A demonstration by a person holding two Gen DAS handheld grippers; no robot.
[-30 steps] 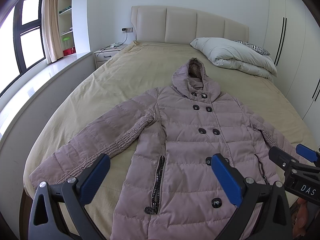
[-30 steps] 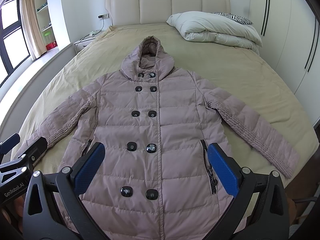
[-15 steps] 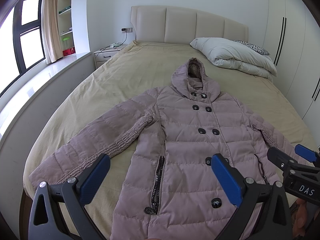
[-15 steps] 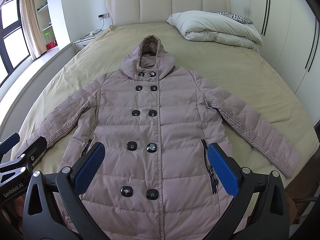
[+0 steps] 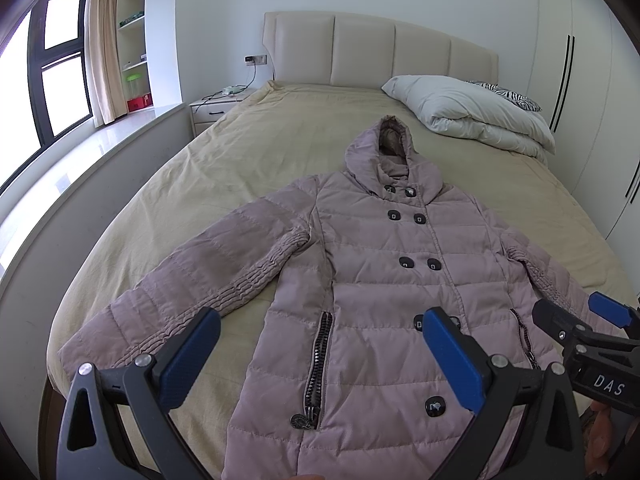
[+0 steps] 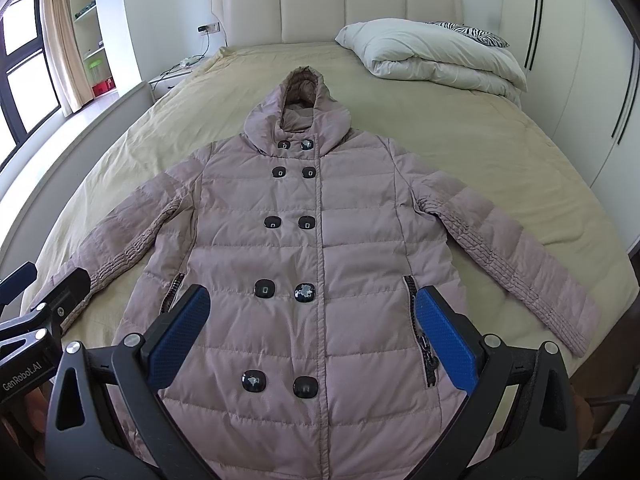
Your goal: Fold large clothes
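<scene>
A mauve hooded puffer coat [image 5: 400, 280] [image 6: 320, 248] lies flat and face up on the bed, buttoned, with both sleeves spread out to the sides and the hood pointing at the headboard. My left gripper [image 5: 320, 344] hovers open above the coat's lower left part, near the left pocket zipper [image 5: 318, 364]. Above the lower front, over the bottom buttons, my right gripper [image 6: 312, 320] stands open. Neither holds anything. The right gripper's tip [image 5: 580, 332] shows at the right edge of the left wrist view.
The bed [image 6: 460, 128] has a tan cover and a padded headboard [image 6: 336, 4]. A folded white duvet [image 6: 432, 56] and a zebra pillow lie at the far right. A nightstand [image 5: 216, 108] and window ledge are left, wardrobes right.
Almost nothing differs; both grippers stay open and only drift slightly above the coat.
</scene>
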